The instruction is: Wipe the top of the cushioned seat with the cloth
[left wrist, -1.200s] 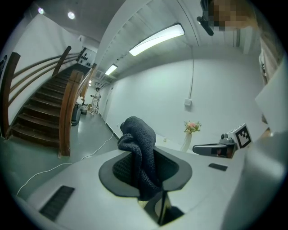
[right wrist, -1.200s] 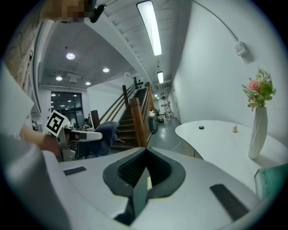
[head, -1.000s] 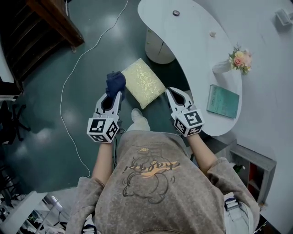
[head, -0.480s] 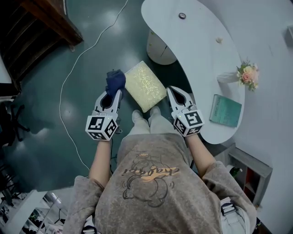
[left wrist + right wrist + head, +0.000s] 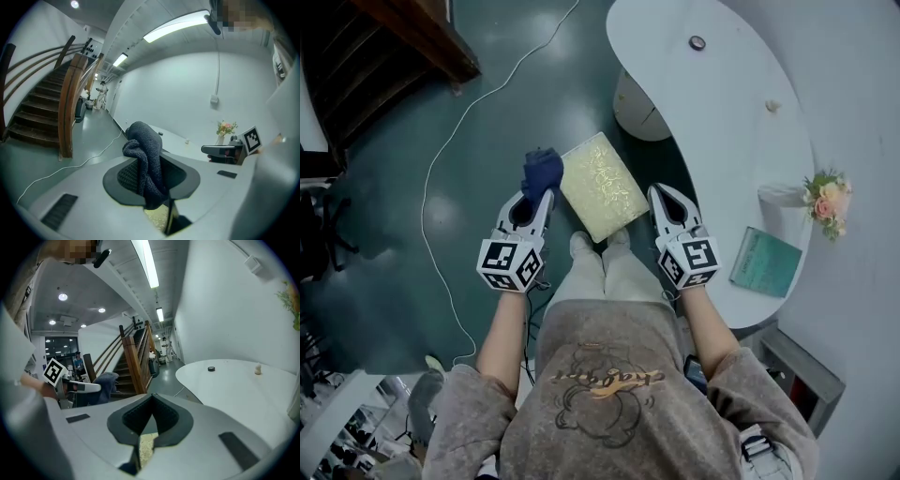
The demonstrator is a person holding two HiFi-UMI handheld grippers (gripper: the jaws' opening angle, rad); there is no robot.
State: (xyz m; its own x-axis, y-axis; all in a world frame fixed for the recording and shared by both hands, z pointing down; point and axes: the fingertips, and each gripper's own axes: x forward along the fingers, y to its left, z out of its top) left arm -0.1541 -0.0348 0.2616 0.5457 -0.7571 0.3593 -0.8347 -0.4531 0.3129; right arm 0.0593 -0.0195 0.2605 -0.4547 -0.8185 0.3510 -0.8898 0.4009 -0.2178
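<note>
Below, the left gripper (image 5: 546, 193) — jaws clamped on the dark cloth (image 5: 541, 171) — hangs just left of the yellow cushioned seat (image 5: 602, 186) on the floor (image 5: 469, 141), while the right gripper (image 5: 662, 191) shows jaws closed, empty.

Open floor (image 5: 478, 150) left of cushioned seat (image 5: 602, 186); table (image 5: 722, 112) crowds right.

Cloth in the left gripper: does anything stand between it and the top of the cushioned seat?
Nothing visible does. The left gripper holds the dark blue cloth just beside the yellow cushioned seat, at its left edge, and the seat's top is bare.
</note>
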